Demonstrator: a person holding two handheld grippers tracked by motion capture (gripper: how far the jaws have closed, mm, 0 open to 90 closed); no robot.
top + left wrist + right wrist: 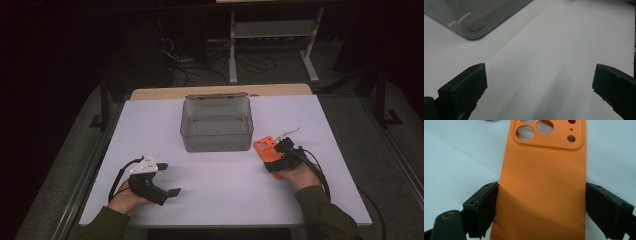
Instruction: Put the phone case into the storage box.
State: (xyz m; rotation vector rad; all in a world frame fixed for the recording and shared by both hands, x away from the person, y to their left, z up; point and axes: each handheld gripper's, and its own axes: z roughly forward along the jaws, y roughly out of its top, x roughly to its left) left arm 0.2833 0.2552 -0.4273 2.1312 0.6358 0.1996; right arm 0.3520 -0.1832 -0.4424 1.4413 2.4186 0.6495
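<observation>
the flat orange silicone phone case with round camera cut-outs (pixel 544 182) lies on the white table (pixel 225 185) just right of the clear grey plastic box (pixel 216 124). the right gripper (pixel 541 202) has its black jaws pressed against the case's two long edges, pinching it. this looks like the grasp step; next would call for a lift and a carry toward the box. the left gripper (pixel 539 82), left of the box, rests with jaws spread, nothing between them.

High view overhead, gripper views close
</observation>
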